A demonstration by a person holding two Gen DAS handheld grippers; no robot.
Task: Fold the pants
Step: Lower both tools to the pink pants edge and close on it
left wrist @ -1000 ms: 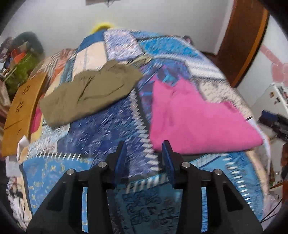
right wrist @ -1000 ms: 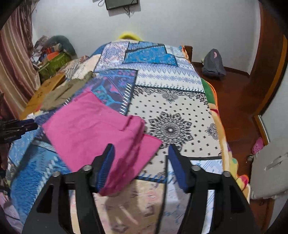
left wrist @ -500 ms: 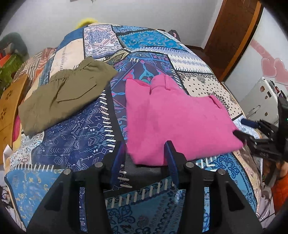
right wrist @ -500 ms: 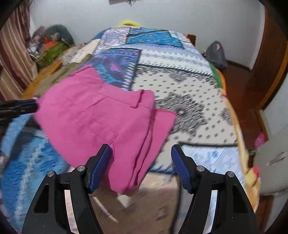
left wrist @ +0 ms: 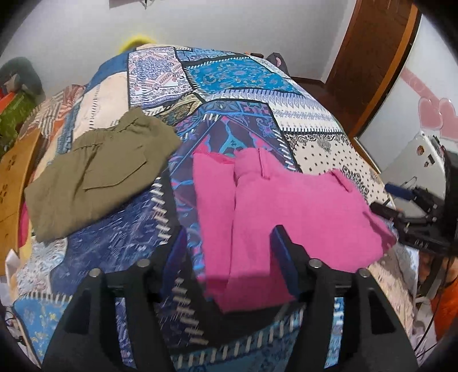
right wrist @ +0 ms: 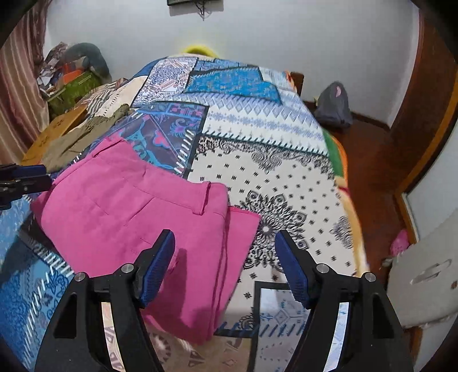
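Both grippers (left wrist: 229,251) (right wrist: 226,257) wide above pink pants (left wrist: 286,211)

A bed under a patchwork bedspread (right wrist: 266,160) in blue, white and black prints fills the room's middle. Plain white walls (right wrist: 286,34) stand behind it, and a dark frame (right wrist: 183,2) hangs high on the far one. A striped curtain (right wrist: 17,94) hangs at the left, beside a cluttered heap (right wrist: 71,74). The floor (right wrist: 369,160) is reddish-brown, with a grey bag (right wrist: 333,106) against the wall and a brown wooden door (left wrist: 372,65) to the right.
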